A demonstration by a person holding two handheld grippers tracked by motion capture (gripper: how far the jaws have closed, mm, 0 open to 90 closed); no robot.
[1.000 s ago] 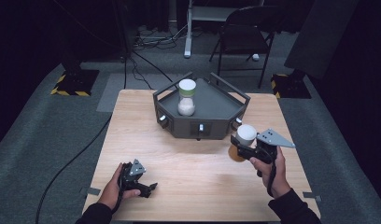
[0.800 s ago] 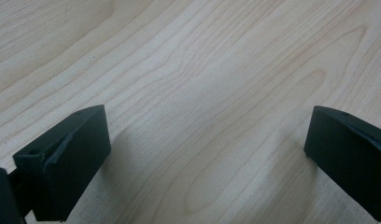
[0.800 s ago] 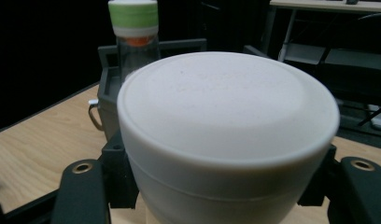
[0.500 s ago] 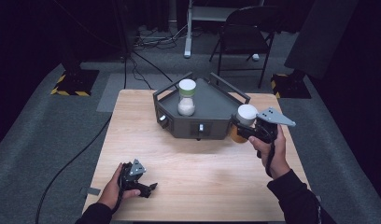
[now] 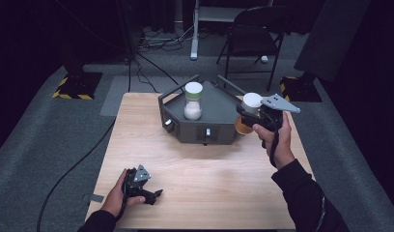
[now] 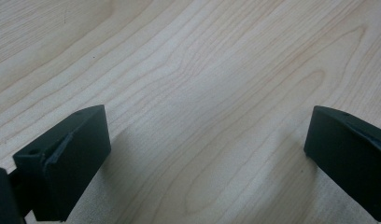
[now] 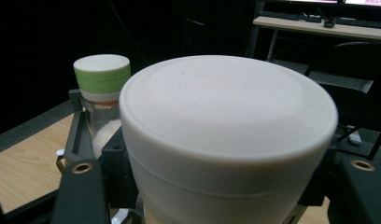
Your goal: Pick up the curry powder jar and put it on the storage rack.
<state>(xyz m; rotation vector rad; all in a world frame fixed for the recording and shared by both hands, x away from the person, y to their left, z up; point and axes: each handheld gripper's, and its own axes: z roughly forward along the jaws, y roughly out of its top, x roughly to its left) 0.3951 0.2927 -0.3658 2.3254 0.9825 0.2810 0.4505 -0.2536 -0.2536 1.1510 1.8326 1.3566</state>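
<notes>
A white-capped jar is held above the table's right side, at three o'clock from a dark tray.

The right gripper [image 5: 248,116] is clenched on the white-capped jar [image 5: 249,110], whose broad, flat-topped cap is plain white; an amber lower part peeks out below, most of it hidden by the jaws and cut off in the right gripper view. The left gripper [image 5: 154,194] rests released on the wooden table [image 5: 209,179] at seven o'clock, nothing between its black jaws. Two jars are seen: the held one and a green-lidded jar [image 5: 193,100] of white grains standing in the tray [image 5: 214,130]. Two grippers, one tray.
</notes>
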